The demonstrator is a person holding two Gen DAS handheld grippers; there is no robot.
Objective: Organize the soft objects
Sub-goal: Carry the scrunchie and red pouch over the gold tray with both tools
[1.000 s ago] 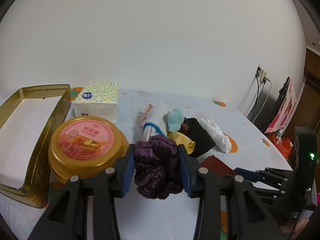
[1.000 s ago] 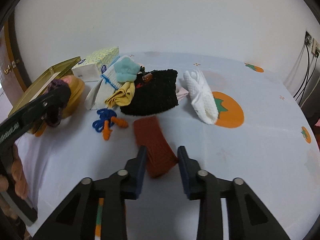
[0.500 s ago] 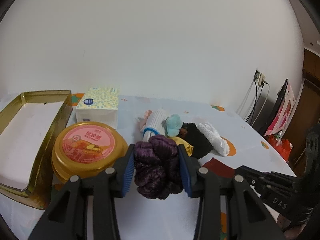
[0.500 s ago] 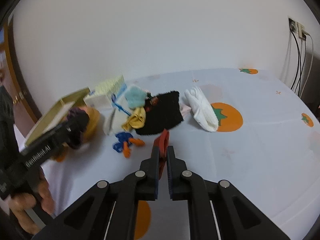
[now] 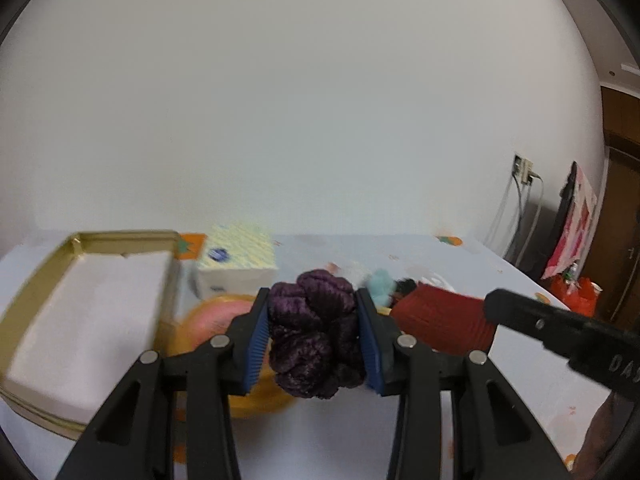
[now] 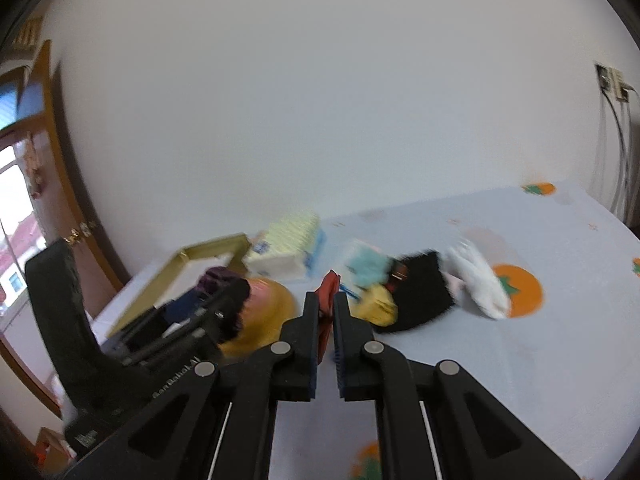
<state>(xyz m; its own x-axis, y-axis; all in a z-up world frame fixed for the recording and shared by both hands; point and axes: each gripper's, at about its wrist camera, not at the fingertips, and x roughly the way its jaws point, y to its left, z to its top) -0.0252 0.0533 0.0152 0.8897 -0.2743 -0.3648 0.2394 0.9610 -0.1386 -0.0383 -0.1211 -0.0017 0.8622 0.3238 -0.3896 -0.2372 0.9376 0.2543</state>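
A dark purple velvet scrunchie [image 5: 316,336] is held above the table, with my left gripper [image 5: 314,332] shut on it between its blue pads. My right gripper [image 6: 327,312] is shut on a red ribbed cloth [image 6: 328,288], which stands up edge-on from its tips; the same cloth [image 5: 440,320] hangs just right of the scrunchie in the left wrist view. On the table behind lie a teal piece [image 6: 366,266], a yellow piece [image 6: 378,306], a black knit [image 6: 420,296] and a white knit [image 6: 478,280], bunched together.
An open gold tin [image 5: 24,304] with a white lining stands at the left. Beside it are a dotted tissue pack [image 5: 236,268] and a round orange-lidded tub [image 5: 208,316]. The tablecloth [image 6: 540,340] has orange fruit prints. Cables hang on the wall at the right.
My right gripper has shut on the red cloth and lifted it off the table toward the left gripper. Both grippers have risen, and the scrunchie stays gripped.
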